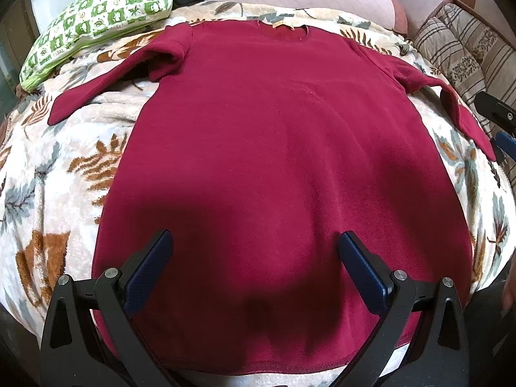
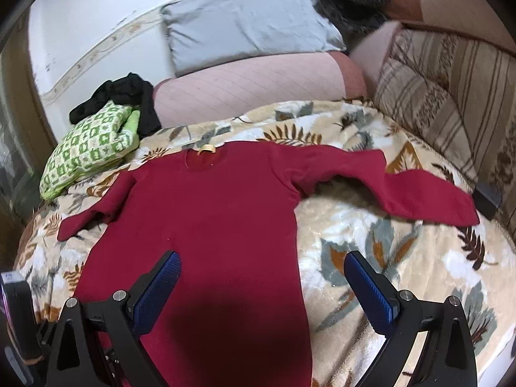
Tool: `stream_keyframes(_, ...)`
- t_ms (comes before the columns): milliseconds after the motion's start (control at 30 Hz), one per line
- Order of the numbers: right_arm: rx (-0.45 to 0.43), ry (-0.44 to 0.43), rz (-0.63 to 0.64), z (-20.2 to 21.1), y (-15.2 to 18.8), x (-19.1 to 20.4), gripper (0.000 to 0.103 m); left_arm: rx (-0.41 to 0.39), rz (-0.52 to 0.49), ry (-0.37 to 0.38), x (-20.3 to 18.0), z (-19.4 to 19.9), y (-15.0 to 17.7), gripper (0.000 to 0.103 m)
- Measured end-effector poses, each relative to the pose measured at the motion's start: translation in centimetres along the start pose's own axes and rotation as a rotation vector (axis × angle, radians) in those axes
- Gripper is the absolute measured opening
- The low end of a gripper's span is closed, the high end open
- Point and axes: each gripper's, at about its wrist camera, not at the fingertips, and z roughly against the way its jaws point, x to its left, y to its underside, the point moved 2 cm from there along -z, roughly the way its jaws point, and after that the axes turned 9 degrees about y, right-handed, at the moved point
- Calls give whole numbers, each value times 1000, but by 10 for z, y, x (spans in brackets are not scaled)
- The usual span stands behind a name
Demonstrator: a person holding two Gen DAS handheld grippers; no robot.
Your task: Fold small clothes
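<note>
A dark red long-sleeved top point(image 1: 274, 148) lies flat on a leaf-patterned blanket point(image 1: 58, 180), neckline far, hem near. Its left sleeve point(image 1: 106, 84) is bent and bunched at the shoulder; its right sleeve point(image 2: 403, 187) stretches out to the right. My left gripper point(image 1: 256, 242) is open and empty above the lower middle of the top. My right gripper point(image 2: 262, 264) is open and empty above the top's right side edge; it also shows at the right rim of the left wrist view point(image 1: 503, 125).
A green-and-white patterned cushion point(image 1: 96, 22) lies at the far left with black clothing point(image 2: 122, 96) behind it. A pink mattress point(image 2: 251, 90), a grey pillow point(image 2: 245, 25) and a striped cushion point(image 2: 445, 96) border the blanket at the back and right.
</note>
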Motion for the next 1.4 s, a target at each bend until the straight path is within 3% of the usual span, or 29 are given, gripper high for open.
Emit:
stream_keyframes(600,31,12,-9,-9,1,-4,100,10,-9,-16,-3,-3,2,102)
stream_keyframes(1000,23,7,-22,-4,2,-7,100,-31,-21,-35,-2,5,0,102)
stream_keyframes(1133,25,7,-12,-5,2,-6,100,-170,10,-16,10,34,-20,102)
stream_keyframes(1200,27,6,-5,-6,3,-5,100,-218,35,29,21,45,-33,102)
stream_keyframes(1267,31,7,0,-7,3,-3,100,-217,65,81,35,49,-50,102)
stream_keyframes(1400,42,12,20,-11,5,2,100,-132,193,135,86,37,-92,102)
